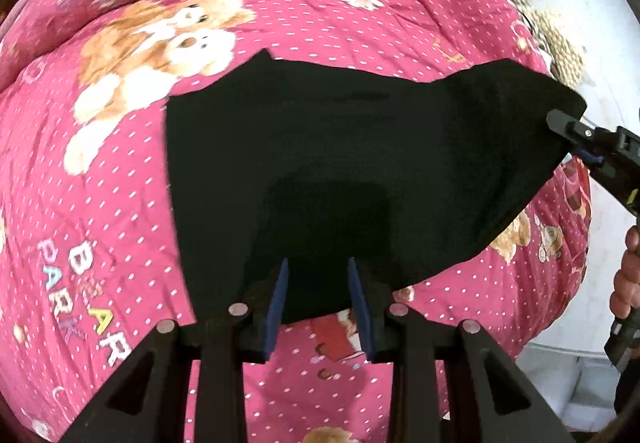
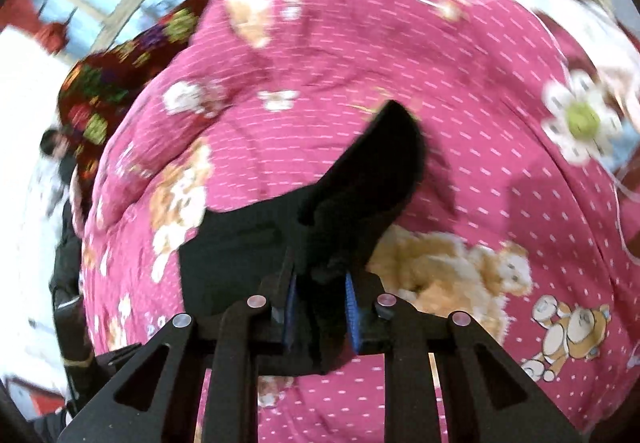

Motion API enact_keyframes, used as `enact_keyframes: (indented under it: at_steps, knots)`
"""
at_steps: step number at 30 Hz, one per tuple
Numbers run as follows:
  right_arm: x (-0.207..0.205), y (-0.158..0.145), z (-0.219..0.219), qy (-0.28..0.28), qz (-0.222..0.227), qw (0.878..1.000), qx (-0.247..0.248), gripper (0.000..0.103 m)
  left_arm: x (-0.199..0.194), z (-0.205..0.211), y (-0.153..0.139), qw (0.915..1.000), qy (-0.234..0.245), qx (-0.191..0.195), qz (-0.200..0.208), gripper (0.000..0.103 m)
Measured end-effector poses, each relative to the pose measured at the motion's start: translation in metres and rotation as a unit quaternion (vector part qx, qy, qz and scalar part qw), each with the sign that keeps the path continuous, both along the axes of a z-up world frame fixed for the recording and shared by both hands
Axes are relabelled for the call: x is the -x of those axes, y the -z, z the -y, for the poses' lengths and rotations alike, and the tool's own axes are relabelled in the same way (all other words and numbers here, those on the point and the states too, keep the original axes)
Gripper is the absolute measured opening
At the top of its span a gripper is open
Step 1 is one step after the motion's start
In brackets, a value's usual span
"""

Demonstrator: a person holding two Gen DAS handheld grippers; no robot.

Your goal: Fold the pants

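Black pants (image 2: 360,203) folds lost in blur

Both wrist views look steeply down, near, sharing the pink quilt (image 1: 320,23).

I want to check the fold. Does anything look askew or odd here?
The black pants do not lie flat: the right tongs lift one bunched corner off the pink bear-print quilt, so that side hangs slanted. Nothing looks torn or spilled.
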State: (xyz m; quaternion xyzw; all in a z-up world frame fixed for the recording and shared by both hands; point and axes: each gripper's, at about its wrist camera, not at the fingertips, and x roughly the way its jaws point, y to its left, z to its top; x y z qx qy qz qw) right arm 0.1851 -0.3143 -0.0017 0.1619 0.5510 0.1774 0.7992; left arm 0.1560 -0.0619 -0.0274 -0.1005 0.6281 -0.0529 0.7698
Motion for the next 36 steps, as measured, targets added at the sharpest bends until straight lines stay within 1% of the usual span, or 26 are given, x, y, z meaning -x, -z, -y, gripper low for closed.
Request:
enact_keyframes:
  at_steps: [5,10,13,14,17,19,22,23,24,26,28,29,30,31,32,34,36]
  knots:
    - [0.009,-0.013,-0.055,-0.074,0.016,0.997,0.013,0.02,0.023,-0.035,-0.001,0.9992,-0.04,0.007,0.004,0.034]
    - [0.025,-0.008,-0.113,-0.156,0.01,0.988,0.019,0.02,0.047,-0.073,0.004,0.9961,-0.087,0.011,0.003,0.034]
    - [0.039,0.005,-0.146,-0.211,-0.004,0.977,0.021,0.02,0.06,-0.095,0.009,0.9932,-0.116,0.012,-0.002,0.034]
    - [0.044,0.015,-0.161,-0.233,-0.015,0.972,0.025,0.02,0.064,-0.1,0.011,0.9923,-0.123,0.012,-0.004,0.034]
    - [0.057,0.04,-0.19,-0.271,-0.038,0.961,0.04,0.02,0.073,-0.114,0.015,0.9902,-0.139,0.009,-0.009,0.034]
    - [0.06,0.049,-0.202,-0.281,-0.049,0.958,0.038,0.02,0.076,-0.12,0.016,0.9892,-0.146,0.008,-0.011,0.034]
    - [0.065,0.053,-0.217,-0.298,-0.046,0.953,0.036,0.02,0.079,-0.126,0.018,0.9881,-0.153,0.008,-0.012,0.034]
    - [0.066,0.058,-0.222,-0.305,-0.049,0.95,0.038,0.022,0.078,-0.127,0.019,0.9879,-0.154,0.008,-0.013,0.034]
    - [0.064,0.065,-0.224,-0.309,-0.062,0.948,0.037,0.023,0.078,-0.127,0.02,0.9879,-0.154,0.008,-0.015,0.034]
    - [0.06,0.081,-0.223,-0.302,-0.108,0.947,0.025,0.023,0.075,-0.126,0.021,0.9881,-0.153,0.009,-0.016,0.034]
    - [0.06,0.08,-0.217,-0.296,-0.11,0.949,0.018,0.031,0.071,-0.124,0.021,0.9886,-0.149,0.013,-0.013,0.034]
    - [0.062,0.077,-0.211,-0.293,-0.105,0.95,0.014,0.04,0.067,-0.122,0.02,0.989,-0.147,0.016,-0.01,0.034]
    - [0.062,0.073,-0.205,-0.289,-0.1,0.952,0.007,0.044,0.064,-0.12,0.019,0.9894,-0.144,0.02,-0.007,0.034]
    - [0.061,0.069,-0.198,-0.282,-0.097,0.955,0.0,0.045,0.06,-0.117,0.019,0.9898,-0.14,0.025,-0.004,0.036]
    - [0.059,0.065,-0.189,-0.269,-0.094,0.959,-0.006,0.045,0.055,-0.114,0.018,0.9904,-0.135,0.03,0.0,0.04]
    - [0.054,0.062,-0.17,-0.237,-0.096,0.967,-0.011,0.046,0.043,-0.106,0.017,0.9916,-0.121,0.045,0.01,0.044]
    - [0.049,0.064,-0.156,-0.213,-0.104,0.971,-0.01,0.046,0.03,-0.099,0.019,0.9915,-0.107,0.072,0.018,0.048]
